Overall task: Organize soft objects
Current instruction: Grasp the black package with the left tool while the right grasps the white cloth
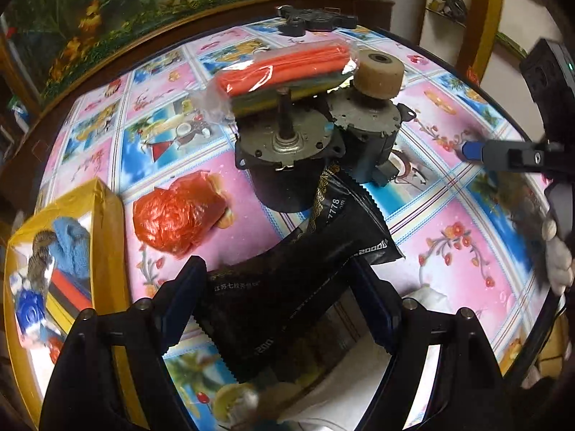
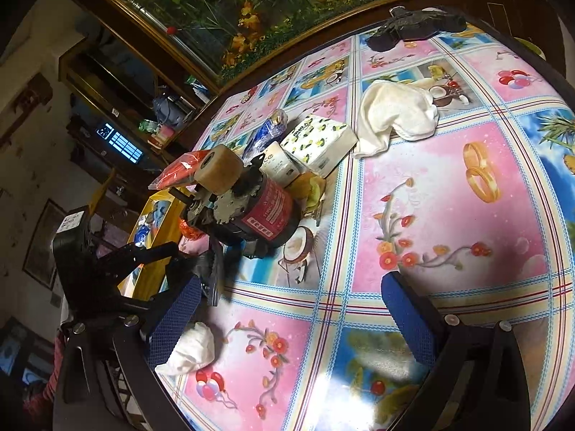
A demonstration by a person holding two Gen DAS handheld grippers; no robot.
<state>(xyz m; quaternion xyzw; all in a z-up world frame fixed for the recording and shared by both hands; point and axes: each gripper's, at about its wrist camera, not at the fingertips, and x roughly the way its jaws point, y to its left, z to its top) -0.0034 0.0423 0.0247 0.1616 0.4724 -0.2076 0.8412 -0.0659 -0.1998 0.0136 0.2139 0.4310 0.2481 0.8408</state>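
My left gripper [image 1: 278, 305] is shut on a black foil pouch [image 1: 287, 287] and holds it over the table's near edge; the pouch also shows in the right wrist view [image 2: 210, 273]. A red plastic bag bundle [image 1: 179, 212] lies on the table next to a yellow box [image 1: 107, 215] that holds several soft items, among them a blue cloth [image 1: 73, 244]. A wrapped pack of orange and yellow sponges [image 1: 284, 72] rests on top of the motors. My right gripper [image 2: 287, 316] is open and empty over the tablecloth. A white cloth [image 2: 395, 115] and a tissue pack [image 2: 320, 140] lie further off.
Two metal motors [image 1: 291, 158] stand mid-table, one with a felt wheel [image 1: 377, 75]. A black object [image 1: 312, 21] lies at the far edge. A small white wad [image 2: 192, 352] lies near the front edge. A toilet roll [image 2: 278, 161] and a blue bag [image 2: 266, 133] sit behind the motors.
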